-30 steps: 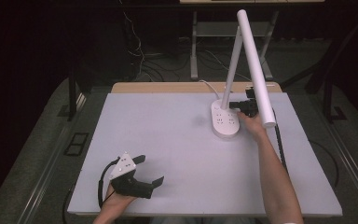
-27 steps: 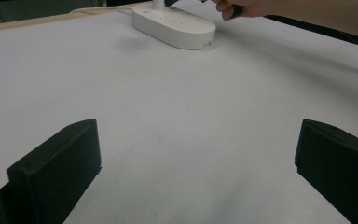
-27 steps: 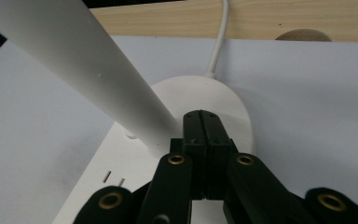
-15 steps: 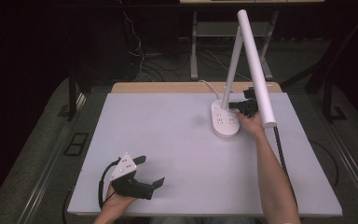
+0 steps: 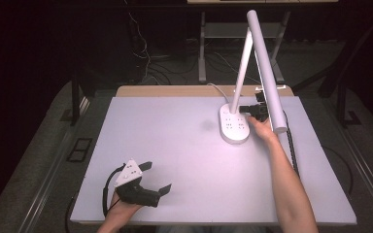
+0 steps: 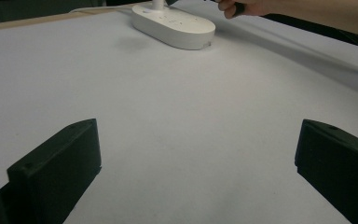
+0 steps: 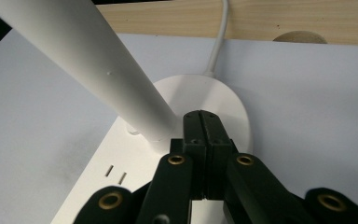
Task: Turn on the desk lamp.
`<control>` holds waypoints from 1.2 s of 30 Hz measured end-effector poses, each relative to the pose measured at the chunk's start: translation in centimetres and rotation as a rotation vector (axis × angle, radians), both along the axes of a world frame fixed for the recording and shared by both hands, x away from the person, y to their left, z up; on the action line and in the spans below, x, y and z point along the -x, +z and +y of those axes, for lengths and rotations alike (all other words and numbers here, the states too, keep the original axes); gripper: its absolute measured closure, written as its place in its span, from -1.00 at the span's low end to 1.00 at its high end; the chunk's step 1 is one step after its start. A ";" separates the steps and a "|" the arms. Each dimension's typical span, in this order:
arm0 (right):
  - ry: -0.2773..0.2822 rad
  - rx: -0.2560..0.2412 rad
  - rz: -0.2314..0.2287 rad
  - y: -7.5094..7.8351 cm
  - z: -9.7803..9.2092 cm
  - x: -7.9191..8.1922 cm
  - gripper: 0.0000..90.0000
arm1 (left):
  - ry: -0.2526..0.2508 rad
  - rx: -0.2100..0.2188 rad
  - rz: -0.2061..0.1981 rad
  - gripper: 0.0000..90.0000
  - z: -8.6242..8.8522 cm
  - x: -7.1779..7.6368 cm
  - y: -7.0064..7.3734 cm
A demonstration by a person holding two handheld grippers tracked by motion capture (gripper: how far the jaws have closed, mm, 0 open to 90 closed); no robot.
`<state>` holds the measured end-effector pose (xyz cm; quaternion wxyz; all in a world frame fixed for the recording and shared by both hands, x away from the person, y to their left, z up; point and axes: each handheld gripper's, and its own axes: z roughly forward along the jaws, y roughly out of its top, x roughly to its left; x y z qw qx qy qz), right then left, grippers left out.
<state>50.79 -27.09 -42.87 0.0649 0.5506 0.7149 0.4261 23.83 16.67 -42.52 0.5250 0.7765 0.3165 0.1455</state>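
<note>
Lamp base (image 7: 205,100) under closed right gripper (image 7: 201,119)

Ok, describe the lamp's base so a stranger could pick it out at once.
Start at the white table and go to its far right part, just before the wooden strip. The base is the flat white oval there, beside the right claw. Socket slots on top and a slim white pole rising from its far end set it apart.
</note>
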 end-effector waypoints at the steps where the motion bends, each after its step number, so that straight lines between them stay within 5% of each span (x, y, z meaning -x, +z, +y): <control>1: 0.003 0.007 -0.007 0.1 0.0 0.0 0.99 | 0.000 0.000 0.000 -1.00 0.0 0.0 0.0; 25: 0.080 0.055 -0.068 4.0 -1.6 2.4 0.99 | 0.000 -0.001 0.004 -1.00 -0.1 -0.1 -0.1; 36: 0.098 0.087 -0.084 5.8 -2.0 5.1 0.99 | -0.007 0.001 0.006 -1.00 -0.2 0.0 -0.1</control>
